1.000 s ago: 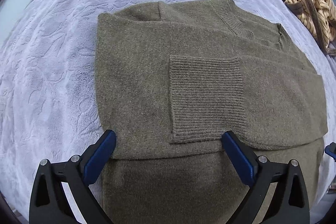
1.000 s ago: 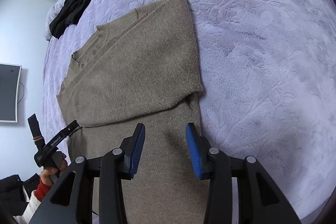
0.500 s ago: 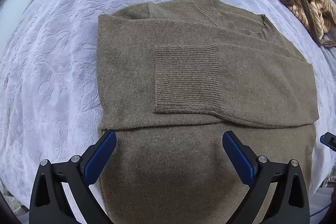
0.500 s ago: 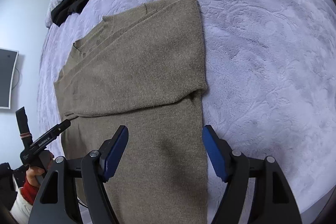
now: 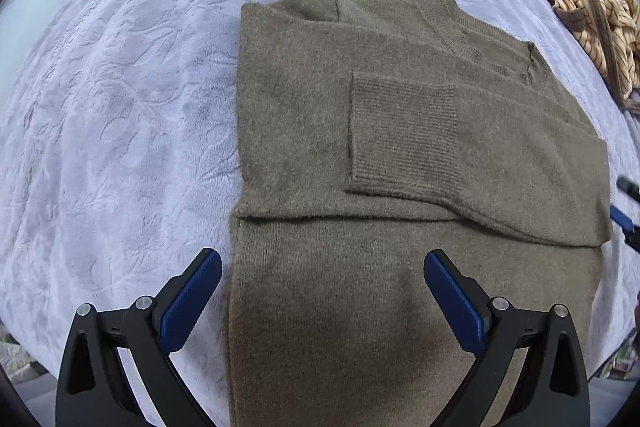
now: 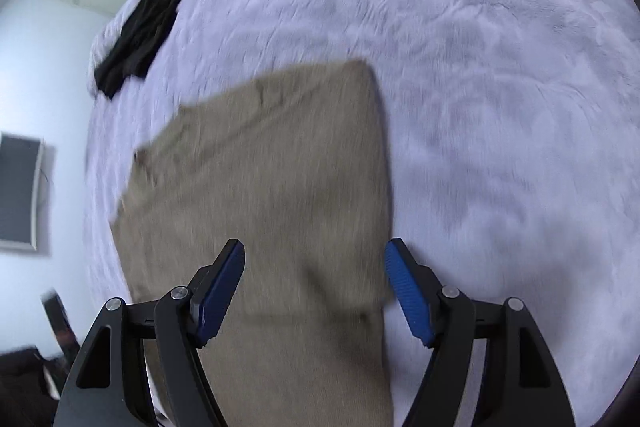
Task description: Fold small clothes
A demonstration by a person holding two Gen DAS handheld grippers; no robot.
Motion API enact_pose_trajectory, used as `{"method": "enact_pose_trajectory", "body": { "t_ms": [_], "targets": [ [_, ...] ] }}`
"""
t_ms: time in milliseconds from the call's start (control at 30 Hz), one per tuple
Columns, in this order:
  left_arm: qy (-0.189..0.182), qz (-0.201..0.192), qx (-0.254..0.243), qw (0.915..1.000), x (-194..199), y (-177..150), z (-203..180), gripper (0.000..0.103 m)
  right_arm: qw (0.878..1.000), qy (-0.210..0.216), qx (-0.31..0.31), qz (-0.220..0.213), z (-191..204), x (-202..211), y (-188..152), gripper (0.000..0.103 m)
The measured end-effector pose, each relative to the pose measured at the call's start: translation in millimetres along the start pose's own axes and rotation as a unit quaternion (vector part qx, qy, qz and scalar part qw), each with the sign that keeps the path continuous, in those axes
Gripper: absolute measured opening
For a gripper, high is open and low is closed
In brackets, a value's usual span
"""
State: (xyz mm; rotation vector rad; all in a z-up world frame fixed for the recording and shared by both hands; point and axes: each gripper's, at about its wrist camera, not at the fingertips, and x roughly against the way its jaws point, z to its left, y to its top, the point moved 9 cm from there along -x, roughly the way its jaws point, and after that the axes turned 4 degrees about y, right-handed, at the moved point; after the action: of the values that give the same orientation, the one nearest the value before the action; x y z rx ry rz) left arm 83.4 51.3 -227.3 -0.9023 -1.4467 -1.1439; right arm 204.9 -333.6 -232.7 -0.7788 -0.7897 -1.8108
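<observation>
Olive knit sweater (image 5: 400, 155) flat on lilac blanket (image 5: 120, 107) | long axis runs from neckline at far end to hem under both tools | left gripper (image 5: 322, 301) jaws apart, empty, astride sweater's left edge | right gripper (image 6: 316, 291) jaws have just been opening, nothing between them, over right edge, probably nearer the hem (blurred).

Looked like a home bedroom: wide bed w/ plush lavender embossed blanket (image 5: 120, 107), clothes lying loose on it, plain white walls (image 6: 48, 67) & a dark wall-mounted screen (image 6: 18, 191).
</observation>
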Motion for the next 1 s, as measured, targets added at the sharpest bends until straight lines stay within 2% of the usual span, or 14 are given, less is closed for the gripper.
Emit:
{"method": "enact_pose_trajectory", "body": {
  "t_ms": [100,200,267,300,367,433,500,567,667,800,833,867,900,1000],
  "targets": [
    [-0.004,0.007,0.008,0.9999,-4,-7,0,0.101,0.997,0.048,-0.066,0.007,-18,-16,20,0.076],
    [-0.01,0.013,0.013,0.9998,-7,-9,-3,0.101,0.985,0.104,-0.136,0.015,-30,-21,26,0.071],
    [-0.013,0.014,0.013,0.9997,-7,-8,-6,0.101,0.98,0.135,-0.145,0.028,-24,-21,25,0.025],
    [-0.014,0.014,0.013,0.9997,-8,-7,-9,0.101,0.981,0.138,-0.13,0.035,-18,-21,23,0.021],
    [-0.016,0.017,0.011,0.9997,-8,-6,-15,0.101,0.988,0.126,-0.075,0.047,-2,-22,22,0.021],
    [-0.015,0.018,0.007,0.9997,-8,-5,-20,0.101,0.995,0.081,-0.025,0.055,5,-28,21,0.021],
    [-0.015,0.018,0.003,0.9997,-7,-4,-29,0.101,0.998,0.005,0.014,0.067,-1,-36,21,0.021],
    [-0.015,0.016,0.0,0.9998,-4,-3,-34,0.101,0.998,-0.02,0.017,0.059,-7,-36,24,0.039],
    [-0.013,0.012,0.0,0.9998,3,-5,-36,0.101,0.999,-0.031,-0.004,0.042,-13,-25,25,0.047],
    [-0.01,0.014,0.004,0.9998,10,-7,-38,0.101,0.998,-0.043,-0.001,0.042,-22,-2,13,0.056],
    [-0.011,0.013,0.003,0.9998,12,-9,-39,0.101,0.998,-0.041,0.0,0.043,-23,4,9,0.062],
    [-0.011,0.013,0.002,0.9999,15,-10,-41,0.101,0.998,-0.036,0.0,0.046,-26,13,2,0.068],
    [-0.011,0.012,0.001,0.9999,16,-12,-42,0.101,0.998,-0.031,0.0,0.051,-26,18,-5,0.071],
    [-0.015,0.012,0.0,0.9998,24,-19,-43,0.101,0.997,-0.029,0.014,0.071,-27,31,-37,0.073]
  ]
}}
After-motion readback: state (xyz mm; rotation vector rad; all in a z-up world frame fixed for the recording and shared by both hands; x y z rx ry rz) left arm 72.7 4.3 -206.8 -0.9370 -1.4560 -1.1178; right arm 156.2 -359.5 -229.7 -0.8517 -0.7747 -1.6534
